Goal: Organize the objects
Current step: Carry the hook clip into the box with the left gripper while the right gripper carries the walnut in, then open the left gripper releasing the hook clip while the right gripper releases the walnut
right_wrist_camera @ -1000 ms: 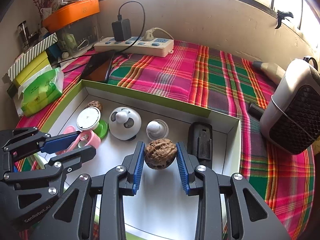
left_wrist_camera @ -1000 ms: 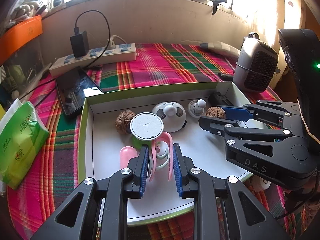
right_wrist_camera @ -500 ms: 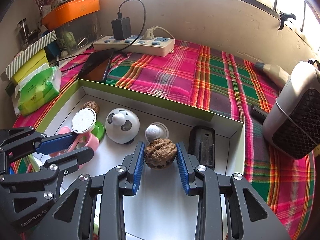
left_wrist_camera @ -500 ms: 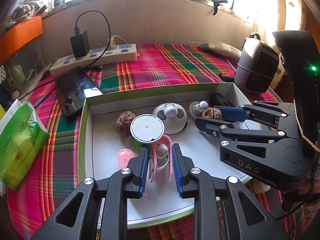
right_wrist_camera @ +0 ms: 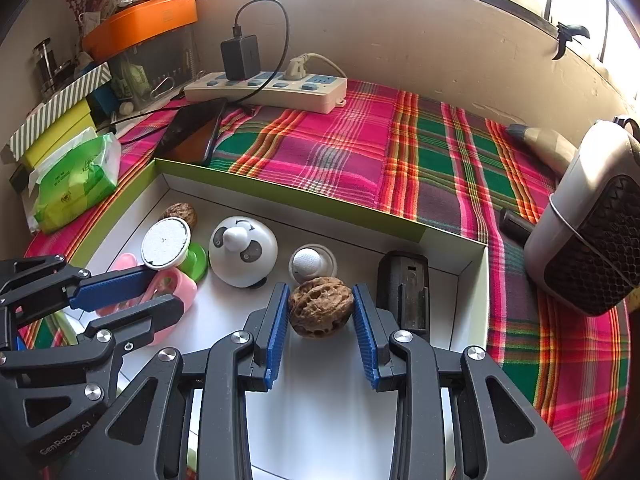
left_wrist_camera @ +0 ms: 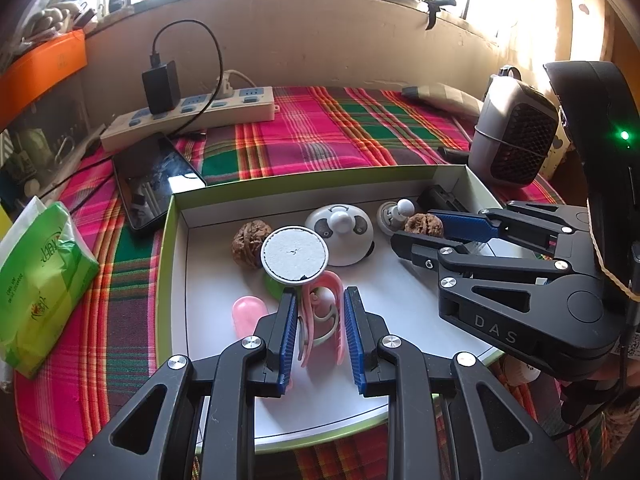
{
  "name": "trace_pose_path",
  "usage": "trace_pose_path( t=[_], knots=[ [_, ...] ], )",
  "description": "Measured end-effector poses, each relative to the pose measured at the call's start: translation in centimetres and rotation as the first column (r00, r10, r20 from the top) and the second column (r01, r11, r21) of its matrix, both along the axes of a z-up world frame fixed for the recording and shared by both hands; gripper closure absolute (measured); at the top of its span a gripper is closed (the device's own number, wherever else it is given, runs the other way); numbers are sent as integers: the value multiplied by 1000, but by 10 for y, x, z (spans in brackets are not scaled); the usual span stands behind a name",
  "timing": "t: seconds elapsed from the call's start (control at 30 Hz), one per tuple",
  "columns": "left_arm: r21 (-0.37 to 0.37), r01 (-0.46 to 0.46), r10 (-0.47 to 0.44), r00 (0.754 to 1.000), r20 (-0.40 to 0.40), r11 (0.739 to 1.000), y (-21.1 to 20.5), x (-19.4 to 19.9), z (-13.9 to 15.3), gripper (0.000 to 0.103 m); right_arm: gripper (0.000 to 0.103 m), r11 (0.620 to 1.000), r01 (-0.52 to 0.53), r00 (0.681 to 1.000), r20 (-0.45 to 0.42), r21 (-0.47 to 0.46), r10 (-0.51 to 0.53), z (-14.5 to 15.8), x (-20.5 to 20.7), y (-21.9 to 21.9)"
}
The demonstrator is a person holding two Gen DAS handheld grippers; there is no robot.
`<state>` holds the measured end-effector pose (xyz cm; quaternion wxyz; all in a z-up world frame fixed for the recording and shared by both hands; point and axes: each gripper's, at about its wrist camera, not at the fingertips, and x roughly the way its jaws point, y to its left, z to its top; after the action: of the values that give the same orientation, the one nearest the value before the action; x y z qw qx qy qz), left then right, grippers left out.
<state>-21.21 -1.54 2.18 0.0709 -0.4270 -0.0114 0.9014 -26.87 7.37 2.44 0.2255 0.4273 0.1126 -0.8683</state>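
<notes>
A shallow white box with a green rim (left_wrist_camera: 170, 264) lies on a plaid cloth. My left gripper (left_wrist_camera: 320, 292) is low over the box's near part, shut on a pink clip-like toy (left_wrist_camera: 322, 312). My right gripper (right_wrist_camera: 321, 288) is shut on a brown walnut (right_wrist_camera: 320, 306) just above the box floor. From the left wrist view it (left_wrist_camera: 416, 226) comes in from the right with the walnut (left_wrist_camera: 424, 224). Also in the box are a second walnut (left_wrist_camera: 251, 242), a white disc on a green base (left_wrist_camera: 294, 254), a panda-faced dome (left_wrist_camera: 340, 236), a small white knob (left_wrist_camera: 394, 214) and a black block (right_wrist_camera: 404, 292).
Behind the box lie a power strip (left_wrist_camera: 192, 114) with a black charger (left_wrist_camera: 160, 86) and a dark phone (left_wrist_camera: 154, 184). A green tissue pack (left_wrist_camera: 40, 280) is at the left and a grey heater (right_wrist_camera: 592, 220) at the right. An orange box (right_wrist_camera: 140, 24) sits on a shelf.
</notes>
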Motion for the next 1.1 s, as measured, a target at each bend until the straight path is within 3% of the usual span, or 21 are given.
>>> trace_pose_path(
  t=[0.3, 0.43, 1.1],
  knots=[
    [2, 2, -2, 1000, -7, 1000, 1, 3, 2, 78, 69, 1000, 3, 1000, 1, -14, -3, 2, 3, 1],
    [-1, -3, 3, 1000, -12, 1000, 1, 7, 4, 77, 60, 1000, 2, 1000, -4, -22, -3, 5, 5, 0],
    [-1, -12, 12, 999, -38, 1000, -1, 27, 16, 76, 55, 998, 22, 999, -29, -53, -23, 16, 23, 8]
  ],
)
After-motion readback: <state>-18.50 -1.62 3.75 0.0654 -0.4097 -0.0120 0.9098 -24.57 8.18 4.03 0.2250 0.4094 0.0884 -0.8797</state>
